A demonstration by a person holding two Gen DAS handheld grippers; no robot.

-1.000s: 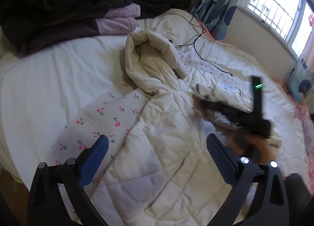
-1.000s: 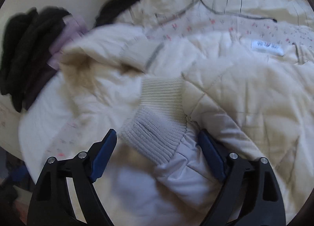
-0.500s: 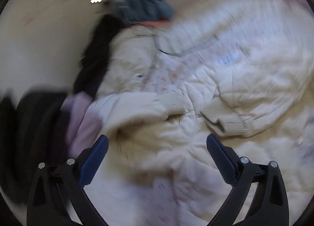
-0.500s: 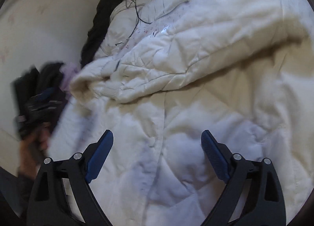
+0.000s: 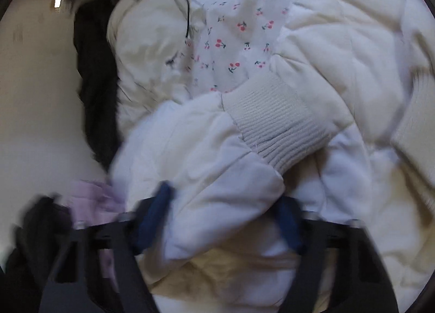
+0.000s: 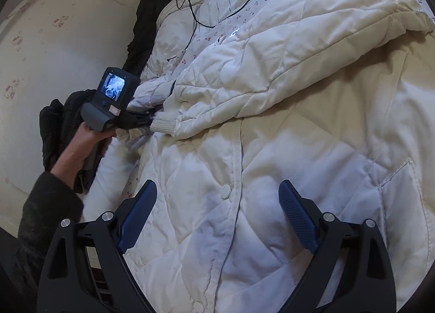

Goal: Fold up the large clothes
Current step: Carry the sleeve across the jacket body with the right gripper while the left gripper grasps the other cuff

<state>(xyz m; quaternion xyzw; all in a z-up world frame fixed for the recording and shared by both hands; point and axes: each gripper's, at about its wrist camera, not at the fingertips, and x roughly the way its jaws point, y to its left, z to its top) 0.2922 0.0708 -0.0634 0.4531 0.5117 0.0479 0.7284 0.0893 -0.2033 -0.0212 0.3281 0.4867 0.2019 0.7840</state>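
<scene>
My left gripper (image 5: 223,217) has just been closing, its blue pads pressed on the sleeve (image 5: 217,177) of the cream quilted coat (image 6: 272,111) spread across the bed (image 6: 108,160). My right gripper (image 6: 217,215) hovers above the coat's front, jaws wide apart.

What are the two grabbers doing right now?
Left gripper: jaws just closing around the puffy cream quilted coat sleeve near its ribbed cuff.
Right gripper: open, holding nothing, above the coat front.
</scene>
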